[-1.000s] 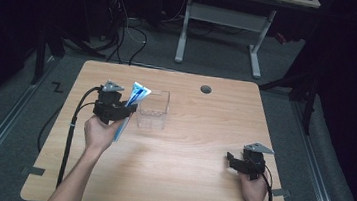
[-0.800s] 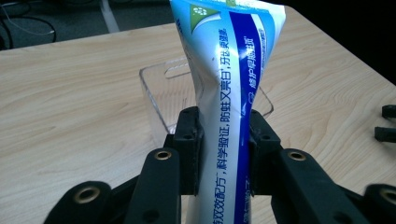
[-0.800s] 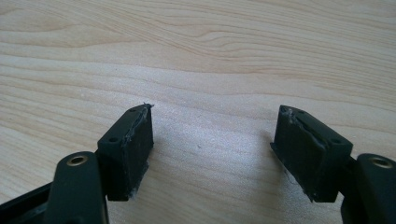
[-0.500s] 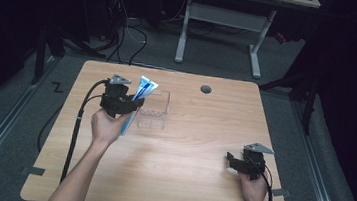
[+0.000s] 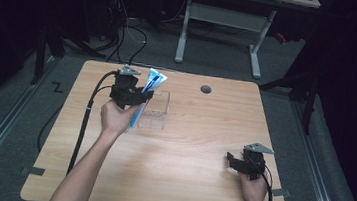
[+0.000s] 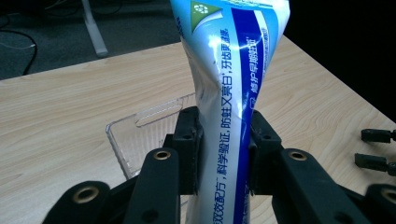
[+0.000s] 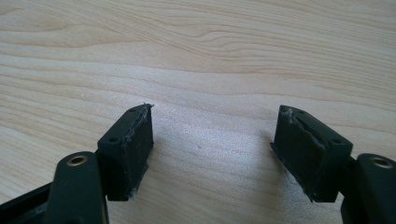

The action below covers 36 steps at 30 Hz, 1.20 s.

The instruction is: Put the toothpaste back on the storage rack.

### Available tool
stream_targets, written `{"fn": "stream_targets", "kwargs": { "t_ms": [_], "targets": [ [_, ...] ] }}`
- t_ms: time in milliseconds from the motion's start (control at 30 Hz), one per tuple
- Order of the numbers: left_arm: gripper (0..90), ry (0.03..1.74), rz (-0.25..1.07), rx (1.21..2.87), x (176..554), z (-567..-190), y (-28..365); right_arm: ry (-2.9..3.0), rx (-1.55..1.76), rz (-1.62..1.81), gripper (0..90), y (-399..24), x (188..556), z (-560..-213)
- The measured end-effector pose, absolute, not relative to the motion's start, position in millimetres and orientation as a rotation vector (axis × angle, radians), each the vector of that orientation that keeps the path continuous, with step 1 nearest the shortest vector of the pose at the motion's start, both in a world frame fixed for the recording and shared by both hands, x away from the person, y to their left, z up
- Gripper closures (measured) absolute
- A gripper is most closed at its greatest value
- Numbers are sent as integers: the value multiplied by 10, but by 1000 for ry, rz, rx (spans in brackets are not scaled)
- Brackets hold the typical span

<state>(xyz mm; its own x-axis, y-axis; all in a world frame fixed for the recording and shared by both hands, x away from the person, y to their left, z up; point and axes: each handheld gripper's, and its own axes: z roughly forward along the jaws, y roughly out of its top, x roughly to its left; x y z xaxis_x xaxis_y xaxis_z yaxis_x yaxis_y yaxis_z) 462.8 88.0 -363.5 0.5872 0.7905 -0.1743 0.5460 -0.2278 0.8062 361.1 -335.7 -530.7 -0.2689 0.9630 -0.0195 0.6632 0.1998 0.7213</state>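
Observation:
A blue and white toothpaste tube is pinched between the jaws of my left gripper, which is shut on it. The tube stands tilted, its flat end up, beside and above a clear plastic box on the wooden table. My right gripper rests low near the table's front right, jaws wide apart over bare wood, nothing between them.
A round cable hole sits near the table's far edge. The left gripper's black cable trails off the left side. A desk frame stands on the floor behind the table. Dark floor surrounds the table.
My left hand has carried the tube up and toward the far side, closer over the clear box. The right hand has stayed put.

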Motion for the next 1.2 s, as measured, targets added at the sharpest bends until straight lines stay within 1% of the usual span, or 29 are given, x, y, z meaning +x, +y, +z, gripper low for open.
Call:
{"fn": "stream_targets", "kwargs": {
  "t_ms": [267,700,967,1200],
  "targets": [
    [704,1067,335,1906,4740,-3608,788,2007,1510,838,286,-3357,3611,-5307],
    [703,1074,384,1897,4941,-3595,612,2007,1510,837,286,-3357,3610,-5307],
    [706,1080,389,1877,5004,-3574,595,2007,1510,837,286,-3357,3610,-5307],
    [708,1075,426,1843,5017,-3518,596,2007,1510,837,286,-3357,3610,-5307]
  ]
}}
